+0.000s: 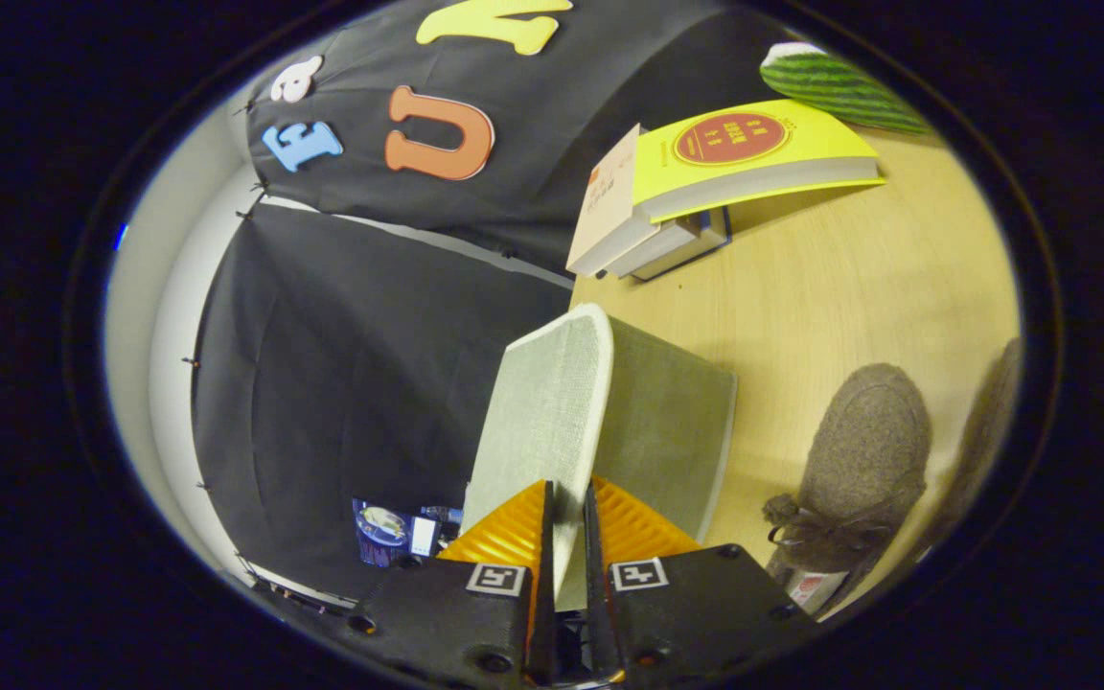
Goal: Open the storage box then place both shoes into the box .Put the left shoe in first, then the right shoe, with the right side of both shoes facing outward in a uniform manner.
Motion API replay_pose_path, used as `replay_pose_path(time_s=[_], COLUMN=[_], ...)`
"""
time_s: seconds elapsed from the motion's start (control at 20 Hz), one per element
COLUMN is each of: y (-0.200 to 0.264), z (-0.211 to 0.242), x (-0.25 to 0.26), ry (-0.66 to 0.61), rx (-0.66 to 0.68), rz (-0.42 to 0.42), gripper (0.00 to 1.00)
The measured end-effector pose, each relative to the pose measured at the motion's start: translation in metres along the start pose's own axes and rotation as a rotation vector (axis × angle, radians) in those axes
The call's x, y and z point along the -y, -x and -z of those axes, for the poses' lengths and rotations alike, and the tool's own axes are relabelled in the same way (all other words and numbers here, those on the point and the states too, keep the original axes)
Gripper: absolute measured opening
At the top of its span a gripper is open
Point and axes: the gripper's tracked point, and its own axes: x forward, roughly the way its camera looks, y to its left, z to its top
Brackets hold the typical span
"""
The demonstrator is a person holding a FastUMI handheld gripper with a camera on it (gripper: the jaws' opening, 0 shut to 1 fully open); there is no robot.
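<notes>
The gripper (566, 522) is rolled sideways, so the table (830, 287) is standing up like a wall beside it. Its fingers are pinching the edge of the box's lid (547, 402), both pressing on the thin panel between them. The lid is swinging clear of the grey box (672, 422) just behind it. Beyond the box, a stack of books (696, 182) is lying on the table. Two grey shoes are sitting near the box, one (859, 460) closer, the other (988, 422) past it.
</notes>
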Motion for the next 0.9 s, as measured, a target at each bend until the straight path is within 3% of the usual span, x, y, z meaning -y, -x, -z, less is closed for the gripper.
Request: replay_pose_path(time_s=[0.25,0.7,0.9], y=[0.008,0.037,0.030], z=[-0.001,-0.010,-0.013], x=[-0.020,-0.107,-0.143], ry=[-0.011,0.065,0.075], rx=[0.034,0.072,0.093], rz=[0.053,0.064,0.155], gripper=[0.06,0.06,0.06])
